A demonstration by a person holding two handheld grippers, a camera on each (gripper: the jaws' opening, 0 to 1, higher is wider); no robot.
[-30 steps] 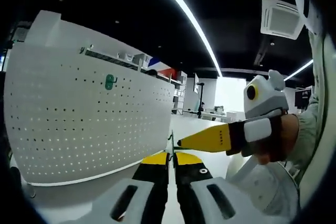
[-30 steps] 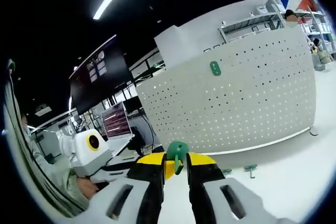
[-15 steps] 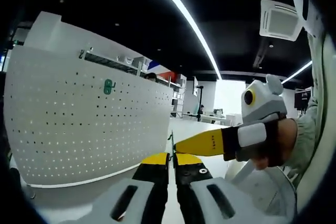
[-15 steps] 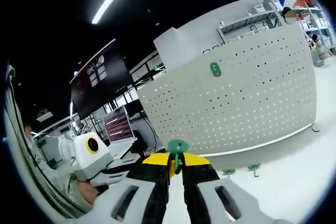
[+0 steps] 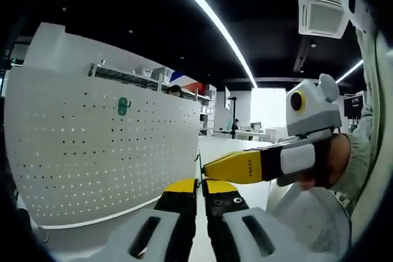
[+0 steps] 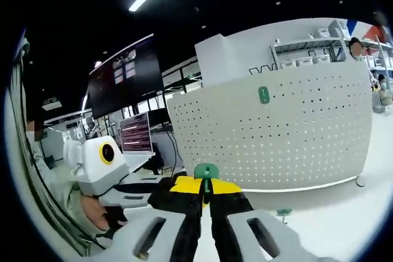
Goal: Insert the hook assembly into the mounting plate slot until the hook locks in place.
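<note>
Right tongs (image 6: 206, 186) pinch the green hook (image 6: 206, 172); left tongs (image 5: 201, 186) closed, empty.

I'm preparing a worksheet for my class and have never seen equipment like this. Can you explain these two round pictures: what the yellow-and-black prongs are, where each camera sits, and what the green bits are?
No robot is here: a person holds a two-jaw gripper in each hand, with a fisheye camera riding on each.

In the left gripper view, the left gripper rises from the bottom, its yellow-tipped black jaws closed on a thin green piece. The right gripper reaches in from the right, held by the person's hand.

In the right gripper view, the right gripper pinches a small green plastic hook piece.

Ahead stands a white perforated mounting board, upright on a white table, with one green hook already mounted. Another small green piece lies on the table.
</note>
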